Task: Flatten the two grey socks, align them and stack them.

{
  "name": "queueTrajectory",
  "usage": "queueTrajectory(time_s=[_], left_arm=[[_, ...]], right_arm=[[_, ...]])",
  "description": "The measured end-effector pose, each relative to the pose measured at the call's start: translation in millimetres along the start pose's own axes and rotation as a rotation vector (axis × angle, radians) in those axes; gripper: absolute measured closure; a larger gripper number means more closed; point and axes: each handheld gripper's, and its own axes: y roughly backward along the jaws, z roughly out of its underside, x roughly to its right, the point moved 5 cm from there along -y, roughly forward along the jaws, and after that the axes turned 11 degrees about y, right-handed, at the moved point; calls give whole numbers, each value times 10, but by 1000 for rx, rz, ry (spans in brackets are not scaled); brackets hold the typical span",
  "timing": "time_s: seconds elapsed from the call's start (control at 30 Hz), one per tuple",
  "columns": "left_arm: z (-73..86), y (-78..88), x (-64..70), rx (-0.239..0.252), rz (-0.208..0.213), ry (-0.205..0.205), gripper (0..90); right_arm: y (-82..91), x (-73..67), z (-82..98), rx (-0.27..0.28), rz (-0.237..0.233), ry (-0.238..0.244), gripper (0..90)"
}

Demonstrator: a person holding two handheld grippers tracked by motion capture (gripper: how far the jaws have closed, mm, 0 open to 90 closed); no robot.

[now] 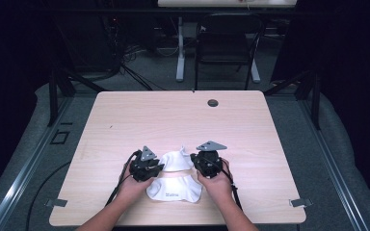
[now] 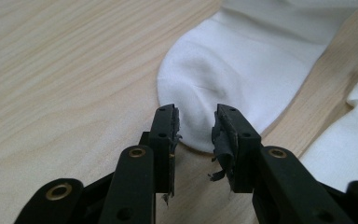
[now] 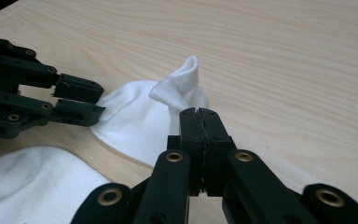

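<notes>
So I've got two white socks on the table, both sitting in the lower middle of the high view. The far sock point(image 1: 176, 160) is bunched up a bit, with its ribbed cuff point(image 3: 182, 79) poking upward in a little peak near the center of my right gripper view. Its rounded toe end point(image 2: 214, 88) lies flat on the wood, upper middle of my left gripper view. The near sock point(image 1: 174, 189) lies flatter just below it, spread sideways, with small grey print on it. They sit just beside each other, a strip of wood showing between them.
</notes>
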Motion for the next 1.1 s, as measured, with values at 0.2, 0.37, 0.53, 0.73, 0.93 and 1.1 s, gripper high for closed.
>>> queueTrajectory(time_s=[0.2, 0.37, 0.53, 0.73, 0.93, 1.1], left_arm=[[1, 0, -6, 3, -4, 4, 690], [5, 5, -22, 6, -4, 7, 690], [10, 16, -50, 6, -12, 7, 691], [23, 40, -96, 2, -11, 15, 691], [22, 44, -97, 0, -21, 5, 692], [18, 39, -102, 1, -17, 7, 692]], right_arm=[[3, 104, 108, -16, 29, -24, 900], [-17, 233, 246, -59, 65, -48, 899], [-36, 328, 357, -85, 69, -99, 894], [36, 349, 416, -115, 59, -91, 822], [136, 358, 278, -20, 65, -82, 785], [31, 247, 205, -21, 11, -46, 754]])
